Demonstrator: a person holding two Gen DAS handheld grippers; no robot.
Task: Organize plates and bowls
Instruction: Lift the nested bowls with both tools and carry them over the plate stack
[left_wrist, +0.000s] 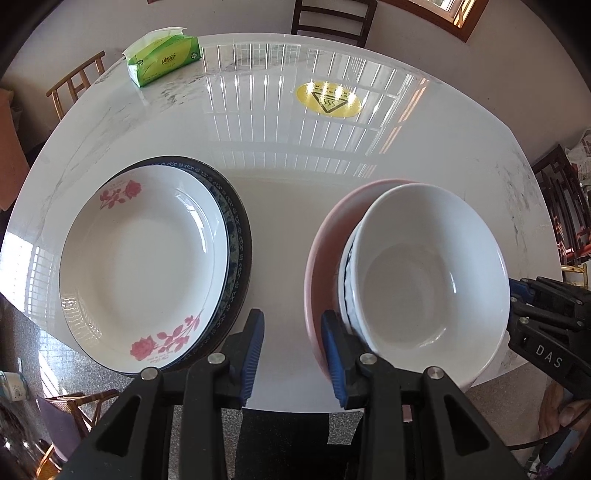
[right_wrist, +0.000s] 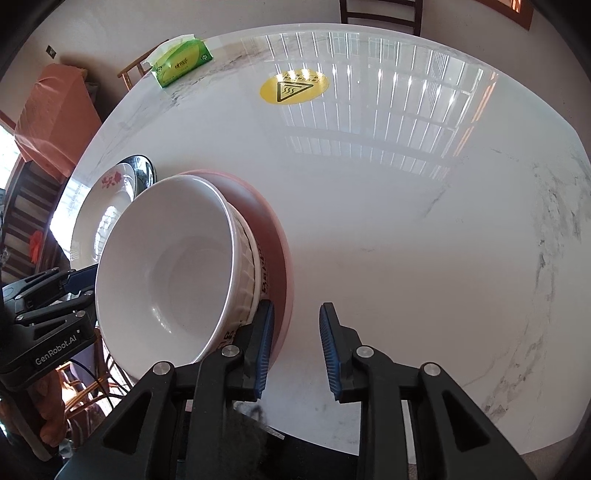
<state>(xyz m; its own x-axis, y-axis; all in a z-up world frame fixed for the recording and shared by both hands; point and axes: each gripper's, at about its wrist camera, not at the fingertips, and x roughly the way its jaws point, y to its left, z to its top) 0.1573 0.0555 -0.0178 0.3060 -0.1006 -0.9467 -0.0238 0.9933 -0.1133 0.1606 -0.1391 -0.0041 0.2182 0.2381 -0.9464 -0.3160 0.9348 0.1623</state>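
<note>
Both tongs are released beside the white bowl (left_wrist: 424, 273): left tongs (left_wrist: 291, 354) at its left, right tongs (right_wrist: 297, 350) at its right.

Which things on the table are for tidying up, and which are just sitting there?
For the job:
rose plate
dark-rimmed plate under it
white bowl
ribbed bowl under that
pink plate at the bottom

Just sitting there:
tissue pack
yellow sticker
chairs
</note>
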